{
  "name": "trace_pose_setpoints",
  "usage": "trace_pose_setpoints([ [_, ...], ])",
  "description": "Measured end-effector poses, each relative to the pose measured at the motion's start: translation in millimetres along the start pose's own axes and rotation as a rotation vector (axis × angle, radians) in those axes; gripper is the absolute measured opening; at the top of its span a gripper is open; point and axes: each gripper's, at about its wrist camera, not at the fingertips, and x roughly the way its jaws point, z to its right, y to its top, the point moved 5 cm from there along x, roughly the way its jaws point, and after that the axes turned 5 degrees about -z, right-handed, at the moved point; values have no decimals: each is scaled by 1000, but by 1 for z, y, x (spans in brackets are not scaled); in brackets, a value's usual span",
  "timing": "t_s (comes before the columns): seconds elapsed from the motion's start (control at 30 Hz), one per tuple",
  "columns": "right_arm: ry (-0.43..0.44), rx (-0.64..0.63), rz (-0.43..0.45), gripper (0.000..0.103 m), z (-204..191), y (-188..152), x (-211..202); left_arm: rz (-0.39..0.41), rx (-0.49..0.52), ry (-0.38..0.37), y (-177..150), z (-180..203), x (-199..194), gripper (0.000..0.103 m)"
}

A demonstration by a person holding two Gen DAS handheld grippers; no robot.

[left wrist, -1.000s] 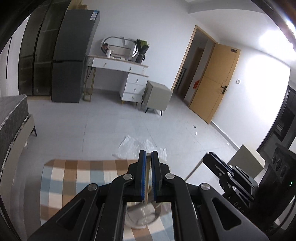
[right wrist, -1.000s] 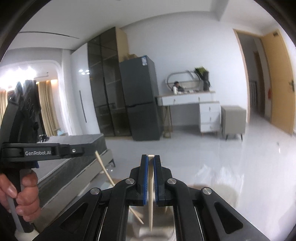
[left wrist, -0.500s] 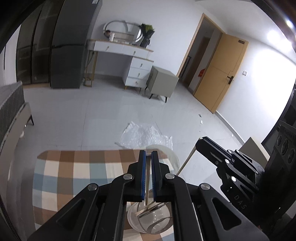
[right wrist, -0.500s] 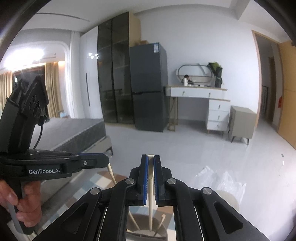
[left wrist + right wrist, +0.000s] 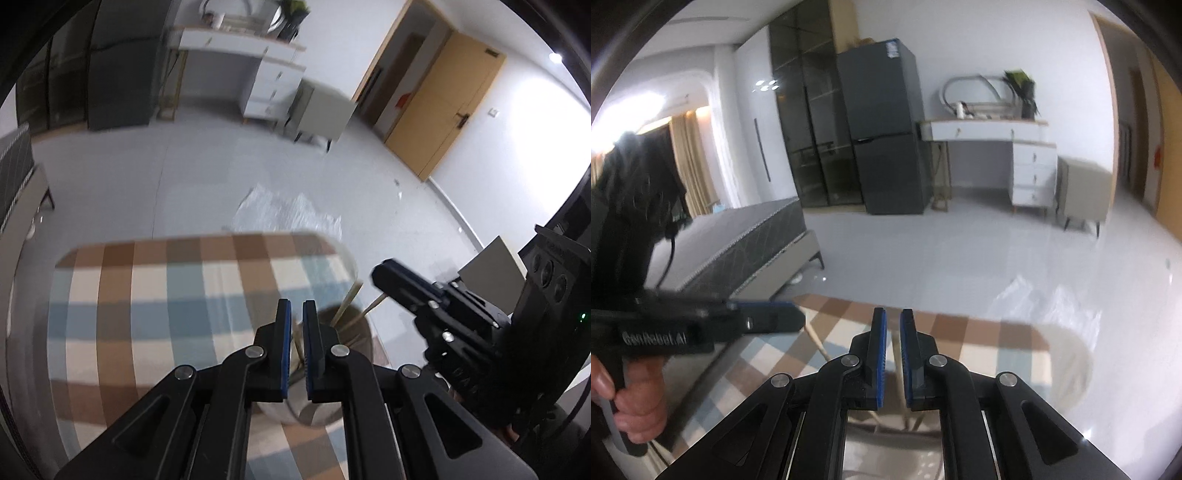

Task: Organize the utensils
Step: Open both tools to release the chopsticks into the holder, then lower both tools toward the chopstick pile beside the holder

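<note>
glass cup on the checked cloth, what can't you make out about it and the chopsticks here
- Glass cup base: left wrist view, hidden behind the left hand-held gripper and smeared by motion blur.
- Same cup, right wrist view: mostly under the right hand-held gripper and cut off by the bottom edge.
- Number of chopsticks and their tips: blurred, overlapping inside the glass.
</note>
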Motion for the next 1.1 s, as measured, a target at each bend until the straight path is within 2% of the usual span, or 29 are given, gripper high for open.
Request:
trace_pose_setpoints([
  [0.03,2,16,-2,15,3,0,-2,-4,-14,10,-1,-2,-3,10],
  [0.1,9,56,1,18,8,-3,-10,16,-31,13,-4,-5,-16,20],
  [0.17,7,75,14,25,10,-3,-22,42,-40,24,-5,-7,-28,38],
  [0.4,-19,109,57,47,3,-4,-62,149,-70,120,-16,-9,-81,65],
  [0.5,-23,111,79,50,-5,-5,-78,175,-82,145,-28,-7,-101,68],
  [0.77,-9,132,132,69,-33,-14,-121,232,-88,232,-61,-5,-125,81],
  [0.9,-4,134,151,77,-48,-25,-136,245,-86,268,-78,-5,-128,83],
  [1.03,-26,130,157,89,-59,-37,-142,264,-96,298,-99,-12,-129,83],
  [1.1,-24,131,161,90,-63,-44,-145,270,-107,315,-109,-18,-128,83],
])
